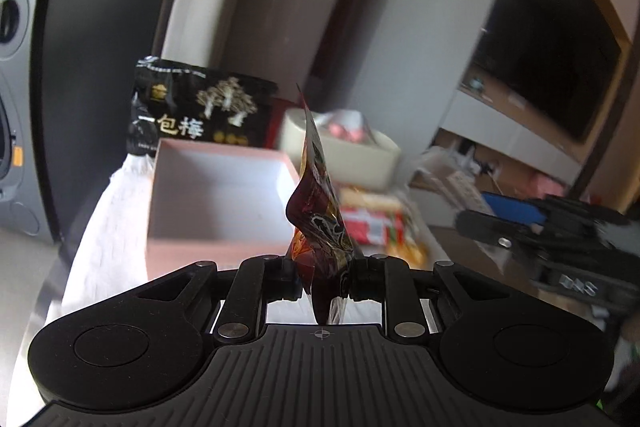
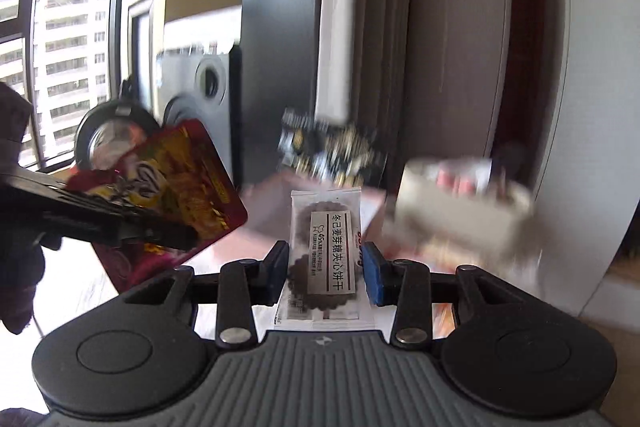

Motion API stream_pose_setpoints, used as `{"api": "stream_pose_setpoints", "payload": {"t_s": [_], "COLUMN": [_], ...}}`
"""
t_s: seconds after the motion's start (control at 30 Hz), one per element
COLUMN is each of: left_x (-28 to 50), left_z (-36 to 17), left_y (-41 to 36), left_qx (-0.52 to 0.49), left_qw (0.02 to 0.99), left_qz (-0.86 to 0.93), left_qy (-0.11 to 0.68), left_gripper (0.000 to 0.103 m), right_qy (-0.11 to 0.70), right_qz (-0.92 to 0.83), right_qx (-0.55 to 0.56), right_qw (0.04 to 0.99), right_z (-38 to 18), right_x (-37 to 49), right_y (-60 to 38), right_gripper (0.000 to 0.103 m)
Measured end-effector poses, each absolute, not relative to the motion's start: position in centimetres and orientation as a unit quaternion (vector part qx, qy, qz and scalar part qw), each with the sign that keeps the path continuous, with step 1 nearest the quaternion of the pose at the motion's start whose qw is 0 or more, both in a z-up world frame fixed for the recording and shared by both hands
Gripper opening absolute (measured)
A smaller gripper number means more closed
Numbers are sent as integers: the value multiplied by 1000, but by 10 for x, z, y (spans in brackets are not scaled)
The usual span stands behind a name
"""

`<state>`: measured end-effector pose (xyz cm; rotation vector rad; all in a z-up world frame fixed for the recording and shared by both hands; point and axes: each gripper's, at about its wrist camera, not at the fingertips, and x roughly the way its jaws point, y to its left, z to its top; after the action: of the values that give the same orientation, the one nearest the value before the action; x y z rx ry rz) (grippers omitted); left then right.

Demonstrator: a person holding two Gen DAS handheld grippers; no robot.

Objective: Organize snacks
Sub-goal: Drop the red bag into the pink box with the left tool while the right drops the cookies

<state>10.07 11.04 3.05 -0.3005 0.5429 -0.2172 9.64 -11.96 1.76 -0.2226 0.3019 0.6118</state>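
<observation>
My left gripper is shut on a dark red and gold snack packet, held edge-on above the table in front of an empty pink box. The packet also shows flat in the right wrist view, with the left gripper at the left. My right gripper is shut on a white biscuit packet with a dark round biscuit picture. The right gripper shows blurred in the left wrist view at the right.
A black plum bag stands behind the pink box. A cream tub with pink-wrapped items sits to the right, with red and yellow packets in front of it. A white cloth covers the table. A washing machine stands at the left.
</observation>
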Motion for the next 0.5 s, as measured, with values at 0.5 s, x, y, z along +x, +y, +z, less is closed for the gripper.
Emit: {"api": "stream_pose_setpoints", "payload": {"t_s": [0.5], "left_x": [253], "left_z": [-36], "left_y": [189], "left_qx": [-230], "left_qw": [934], "left_qz": [-55], "left_qy": [266], "left_gripper": [31], "right_qy": [215], "right_qz": [265], "right_qx": [-115], "right_qw": [933], "right_z": [-22], "right_x": [254], "right_y": [-38], "right_gripper": [39]}}
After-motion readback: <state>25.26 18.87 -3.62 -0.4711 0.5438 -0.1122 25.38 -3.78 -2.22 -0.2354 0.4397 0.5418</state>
